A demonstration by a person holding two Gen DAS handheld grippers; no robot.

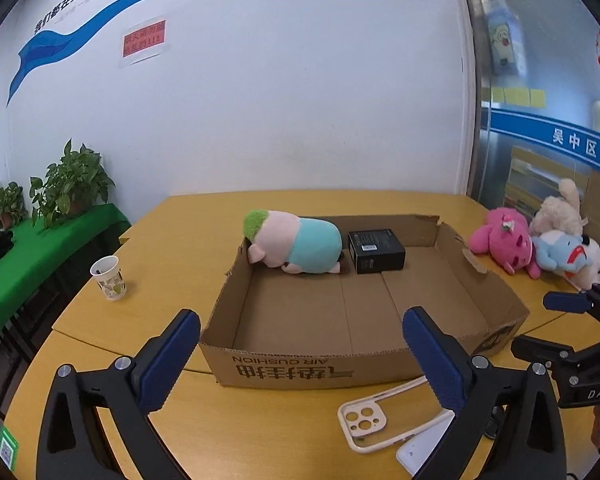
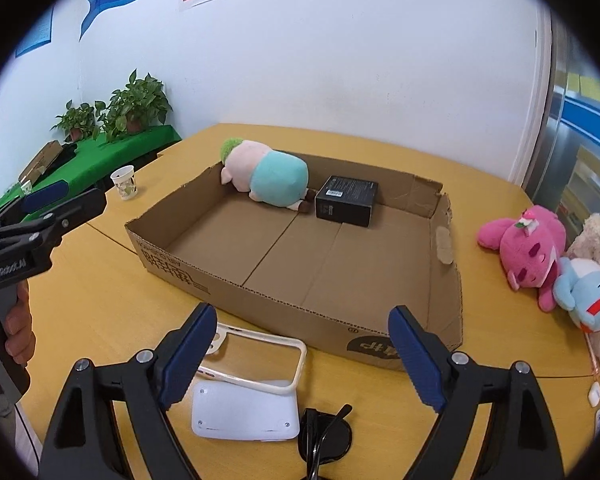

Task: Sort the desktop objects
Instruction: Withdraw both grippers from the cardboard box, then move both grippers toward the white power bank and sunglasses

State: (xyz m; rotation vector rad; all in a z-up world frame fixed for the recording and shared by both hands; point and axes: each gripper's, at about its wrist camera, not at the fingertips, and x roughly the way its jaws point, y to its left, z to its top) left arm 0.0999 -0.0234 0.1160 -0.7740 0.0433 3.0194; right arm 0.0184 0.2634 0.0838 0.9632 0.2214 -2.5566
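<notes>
Both the left gripper (image 1: 302,354) and right gripper (image 2: 302,350) hang wide apart, holding nothing. The thin, cream phone case (image 2: 256,356) lies flat on the desk (image 2: 100,304), at 6 o'clock of the cardboard box (image 2: 236,292); pinching its flexible rim may make it slip or flip away.

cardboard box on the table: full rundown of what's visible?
The cardboard box is a shallow, open-topped tray of brown corrugated board, lying flat on the yellow table. Its floor shows fold creases. The near wall carries dark print, upside down in the left wrist view, including "AIR CUSHION". The right wall is torn and ragged, with a tape patch. Inside, at the far end, lie a plush pig leaning on the far-left corner and a black box beside it. A white phone case lies just outside the near wall.
</notes>
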